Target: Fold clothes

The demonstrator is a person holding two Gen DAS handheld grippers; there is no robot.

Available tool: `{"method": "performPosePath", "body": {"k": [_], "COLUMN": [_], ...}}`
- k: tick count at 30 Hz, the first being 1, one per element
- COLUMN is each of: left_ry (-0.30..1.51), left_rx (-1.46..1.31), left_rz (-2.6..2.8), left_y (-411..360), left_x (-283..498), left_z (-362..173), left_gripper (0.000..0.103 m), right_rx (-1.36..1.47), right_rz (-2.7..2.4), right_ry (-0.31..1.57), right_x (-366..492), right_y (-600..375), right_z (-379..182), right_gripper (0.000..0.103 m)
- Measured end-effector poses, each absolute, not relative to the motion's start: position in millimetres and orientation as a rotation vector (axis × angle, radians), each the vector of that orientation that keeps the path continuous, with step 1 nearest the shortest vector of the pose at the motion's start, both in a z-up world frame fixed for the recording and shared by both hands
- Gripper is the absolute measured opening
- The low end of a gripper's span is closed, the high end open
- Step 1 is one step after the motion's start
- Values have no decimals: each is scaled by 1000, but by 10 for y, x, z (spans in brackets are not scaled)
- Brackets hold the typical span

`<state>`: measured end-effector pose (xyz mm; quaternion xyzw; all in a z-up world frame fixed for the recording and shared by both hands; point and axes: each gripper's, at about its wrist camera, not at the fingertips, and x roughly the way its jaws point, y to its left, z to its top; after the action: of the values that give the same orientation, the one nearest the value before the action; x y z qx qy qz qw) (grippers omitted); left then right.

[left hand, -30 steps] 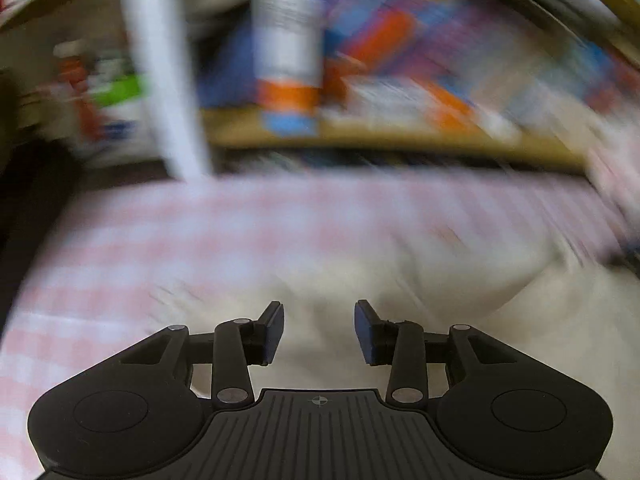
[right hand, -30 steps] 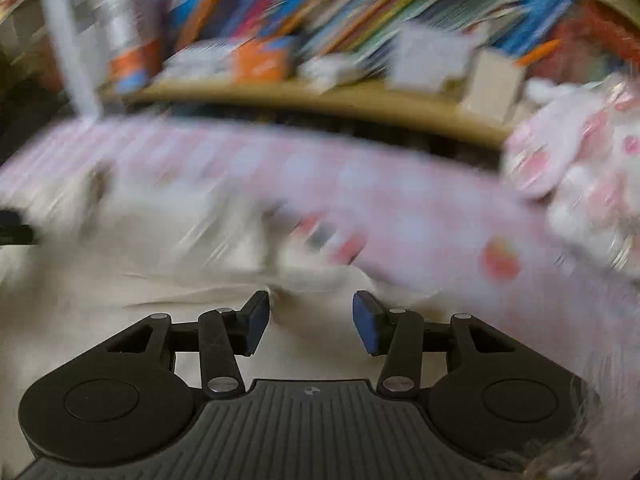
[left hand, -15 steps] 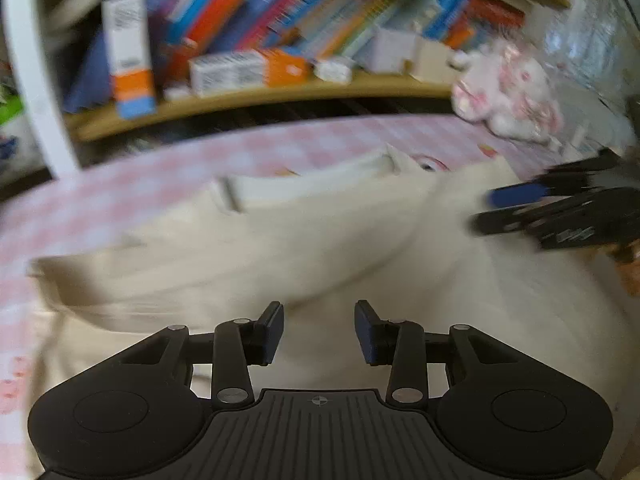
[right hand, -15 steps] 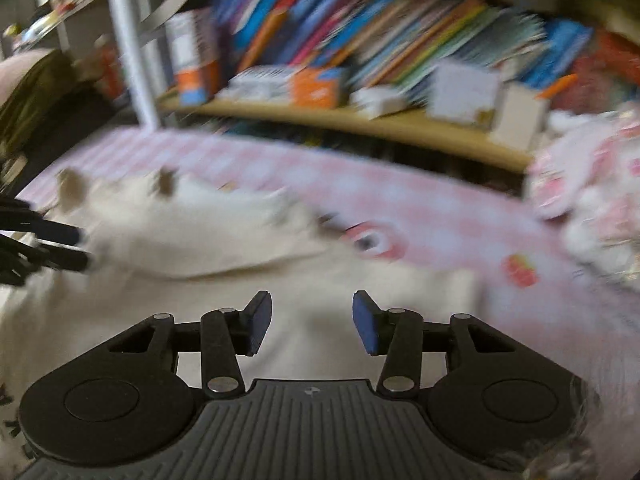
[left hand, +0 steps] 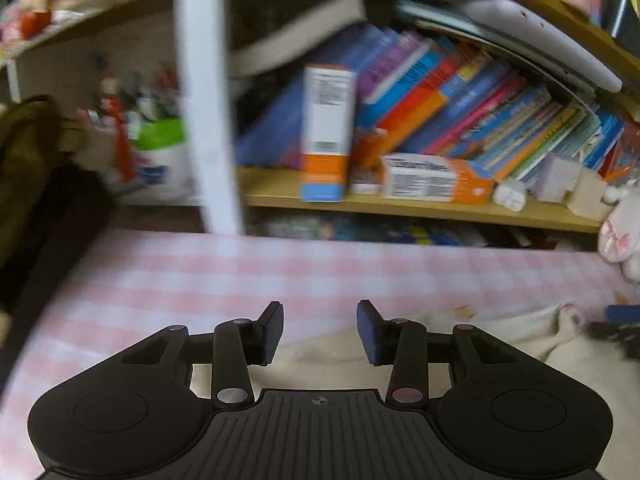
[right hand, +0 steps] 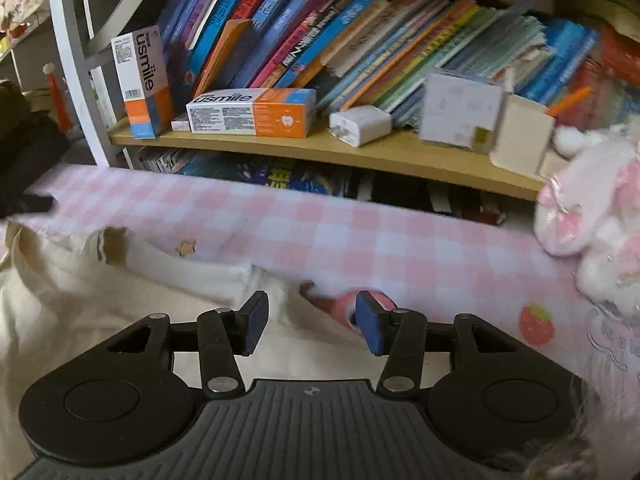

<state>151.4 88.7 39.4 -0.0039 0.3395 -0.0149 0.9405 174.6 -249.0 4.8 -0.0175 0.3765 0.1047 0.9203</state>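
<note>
The cream garment lies on the checked cloth, its near part hidden under both grippers. The left gripper is partly open, empty. The right gripper is opening, empty. Only its view shows the garment's far edge sharply.

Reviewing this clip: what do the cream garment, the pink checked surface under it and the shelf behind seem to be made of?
Cream garment: soft woven or knit cloth, matte, likely cotton; it creases and slumps in folds. Pink checked surface: a printed cover lying flat, with a strawberry motif; fabric or wipe-clean vinyl, the blur leaves it open. Shelf: light wood or wood-look laminate, smooth, with an even tan face.
</note>
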Motion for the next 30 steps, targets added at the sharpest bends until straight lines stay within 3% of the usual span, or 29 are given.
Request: {"method": "performPosePath", "body": {"k": [5, 12, 15, 17, 20, 25, 28, 30], "left_ry": [778, 872, 890, 930, 882, 784, 817, 862], "left_rx": [37, 126, 68, -15, -34, 41, 38, 71], "left_rz": [1, 11, 108, 238, 341, 51, -251, -413], "left_y": [1351, 1231, 1365, 1573, 1674, 1244, 825, 494], "left_x": [1224, 1470, 1691, 1837, 1840, 1571, 1466, 1437], "left_z": [304, 100, 18, -41, 18, 179, 132, 41], "left_gripper": [40, 41, 25, 28, 28, 28, 28, 28], "right_rx": [-70, -80, -70, -74, -27, 6, 11, 16], "right_rz": [226, 162, 146, 122, 108, 106, 107, 109], "right_ry": [735, 768, 794, 825, 830, 825, 822, 817], "right_x": [1351, 1336, 1380, 1415, 1421, 1396, 1397, 1407], "right_y": [-2847, -3175, -3217, -3228, -3295, -3352, -3347, -3328], "right_z": [47, -56, -126, -193, -215, -229, -221, -200], "right_gripper": [49, 50, 50, 47, 51, 53, 52, 46]}}
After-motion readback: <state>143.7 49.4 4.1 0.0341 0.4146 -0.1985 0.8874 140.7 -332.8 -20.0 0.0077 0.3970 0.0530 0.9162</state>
